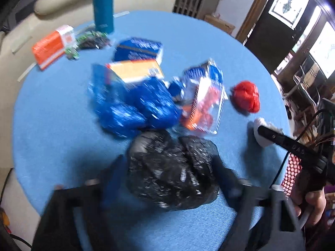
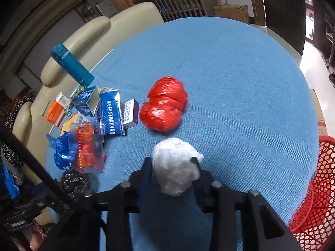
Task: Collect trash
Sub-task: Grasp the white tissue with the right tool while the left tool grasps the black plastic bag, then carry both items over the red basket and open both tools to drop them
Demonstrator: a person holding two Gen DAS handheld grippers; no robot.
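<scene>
My left gripper [image 1: 167, 167] is shut on a crumpled black plastic bag [image 1: 171, 171] above the round blue table [image 1: 62, 125]; the view is blurred by motion. My right gripper [image 2: 172, 163] is shut on a crumpled white plastic wad [image 2: 175, 165], which also shows in the left wrist view [image 1: 260, 133]. A red plastic ball of wrap [image 2: 164, 104] lies on the table just beyond it and also shows in the left wrist view [image 1: 246, 99]. A heap of blue bags [image 1: 134, 104], cartons and a clear tray with orange and red scraps [image 2: 88, 148] lies mid-table.
A red mesh basket [image 2: 314, 188] stands off the table's right edge. A teal bottle [image 2: 72, 67] and an orange box [image 1: 52, 46] stand near the far edge. A cream sofa [image 2: 100, 35] lies behind the table.
</scene>
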